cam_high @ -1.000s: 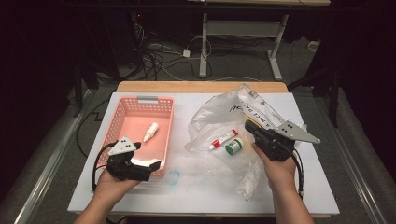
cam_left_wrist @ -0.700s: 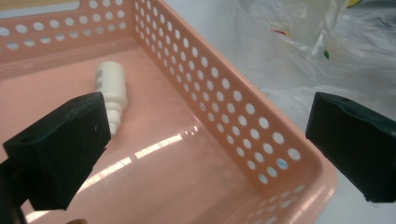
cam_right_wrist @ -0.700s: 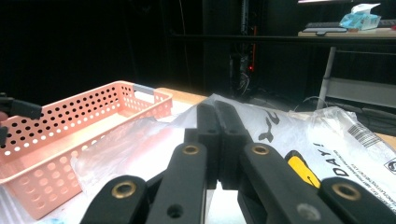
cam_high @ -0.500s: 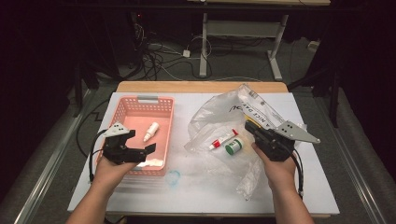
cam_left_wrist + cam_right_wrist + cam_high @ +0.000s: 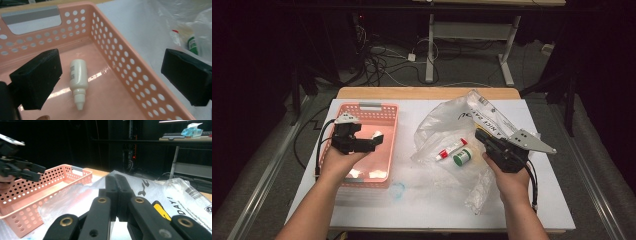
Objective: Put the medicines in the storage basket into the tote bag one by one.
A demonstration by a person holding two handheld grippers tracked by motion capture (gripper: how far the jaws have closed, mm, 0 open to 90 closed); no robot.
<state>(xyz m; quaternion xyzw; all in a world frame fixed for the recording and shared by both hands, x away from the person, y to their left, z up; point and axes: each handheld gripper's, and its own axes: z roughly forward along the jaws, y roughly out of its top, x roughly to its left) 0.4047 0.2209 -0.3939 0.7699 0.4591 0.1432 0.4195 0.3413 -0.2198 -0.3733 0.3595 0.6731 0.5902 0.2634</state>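
Hovering my left gripper [image 5: 371, 141] over the pink basket [image 5: 388, 131], I keep its jaws spread wide with nothing between them, angled down into the basket so I can see what already lies there. In the left gripper view a small white dropper bottle [image 5: 77, 81] rests on its side on the basket floor, tip pointing toward me, near the far handle end; I judge this basket to be where the items get collected.

My right gripper [image 5: 486, 138] sits at the edge of the clear plastic bag [image 5: 447, 117], jaws pressed together; whether a fold of the film is caught between them I cannot tell. I read that as pinning the bag in place so it does not slide while the other hand works.

Inside the bag, just beside the right gripper, lie a red-capped tube [image 5: 451, 148] and a green-lidded jar [image 5: 462, 157], touching or nearly so. Beyond them the bag's printed flap rises toward the table's [image 5: 422, 200] far edge.
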